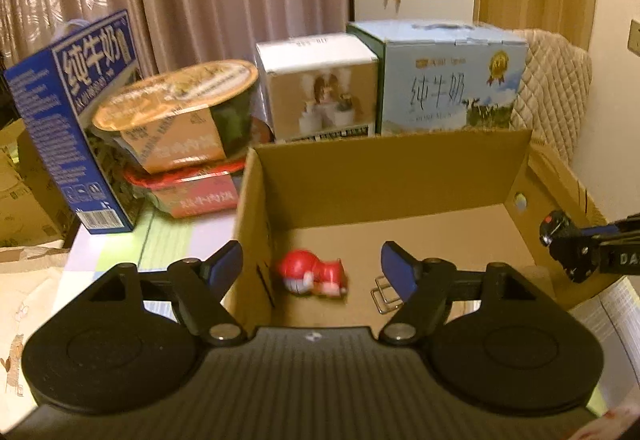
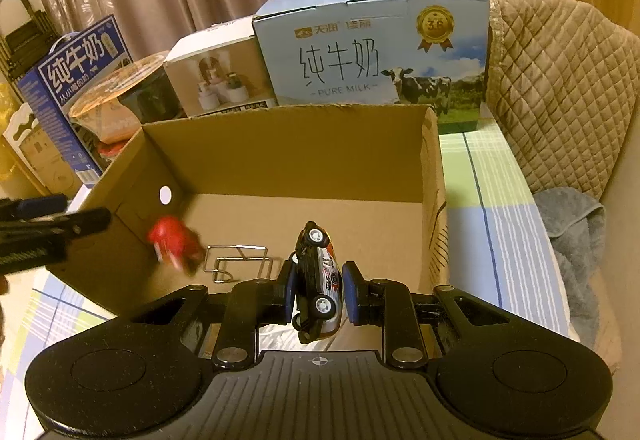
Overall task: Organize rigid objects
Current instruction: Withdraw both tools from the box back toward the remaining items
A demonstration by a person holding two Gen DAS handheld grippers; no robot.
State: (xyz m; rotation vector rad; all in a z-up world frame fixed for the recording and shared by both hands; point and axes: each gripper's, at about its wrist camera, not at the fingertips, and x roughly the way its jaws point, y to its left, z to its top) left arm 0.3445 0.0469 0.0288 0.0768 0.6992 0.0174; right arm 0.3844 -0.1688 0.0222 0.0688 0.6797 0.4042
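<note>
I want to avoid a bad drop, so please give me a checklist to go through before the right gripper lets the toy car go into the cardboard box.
1. Right gripper shut on the toy car: ok.
2. Car over the cardboard box, inside its walls: ok.
3. Box floor under the car free: ok; the red toy and wire puzzle lie to its left.
4. Left gripper open and empty: ok.
5. Left gripper out of the drop path: ok, it is at the box's left wall.
6. Height above the floor: cannot tell.

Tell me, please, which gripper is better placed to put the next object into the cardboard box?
The right gripper: it holds the toy car over the cardboard box. The left gripper is open and empty.
</note>
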